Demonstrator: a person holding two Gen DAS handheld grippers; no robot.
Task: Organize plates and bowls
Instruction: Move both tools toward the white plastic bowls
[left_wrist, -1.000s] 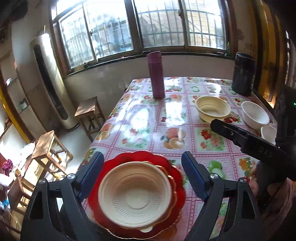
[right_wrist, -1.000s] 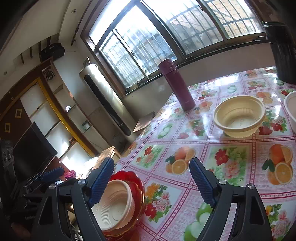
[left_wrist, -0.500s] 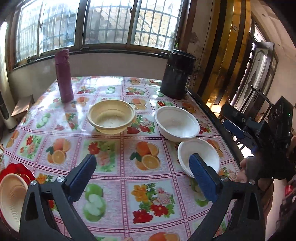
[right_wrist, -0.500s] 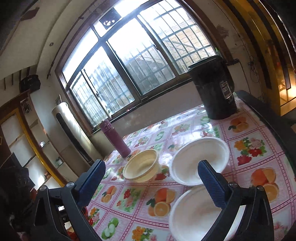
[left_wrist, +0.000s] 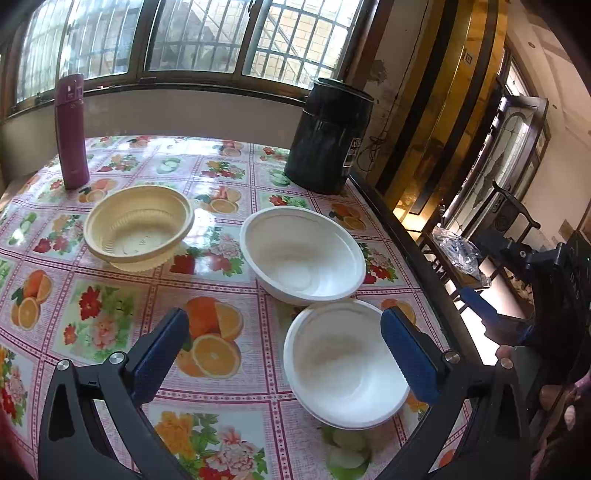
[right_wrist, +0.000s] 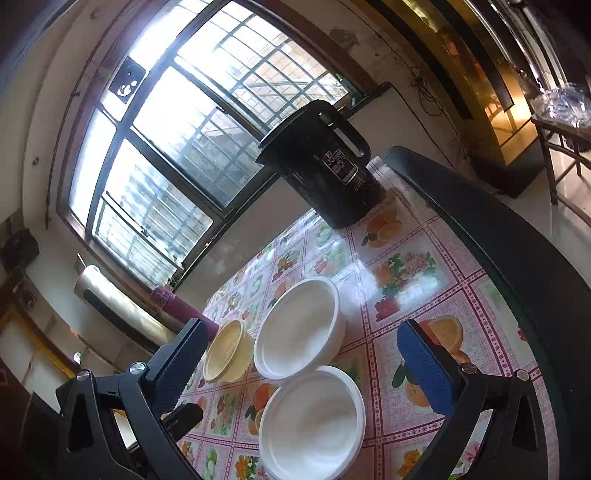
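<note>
Three bowls sit on the flowered tablecloth (left_wrist: 110, 317): one cream bowl (left_wrist: 138, 227) and two white ones. The larger white bowl (left_wrist: 303, 254) is in the middle of the table, just to the right of the cream one, and the smaller white bowl (left_wrist: 343, 363) lies nearest the person, its rim touching or all but touching the larger one's. Behind them stand one maroon flask (left_wrist: 71, 131) on the window side and one black jug (left_wrist: 328, 136) near the table's right edge.

Both grippers are spread wide and hold nothing. The left gripper (left_wrist: 284, 354) hangs over the near part of the table, the smaller white bowl lying just inside its right finger (left_wrist: 410, 354). The right gripper (right_wrist: 303, 373) looks along the table from the right edge, with both white bowls (right_wrist: 299, 343) between its fingers in view; the smaller one (right_wrist: 314, 421) is closest to it.

A second ago the left gripper was over a red plate with a cream dish on it at the other end of the table; it has since swung round to the white bowls, and that plate is out of its view. The right gripper has turned the same way, from the cream bowl to the white pair.
</note>
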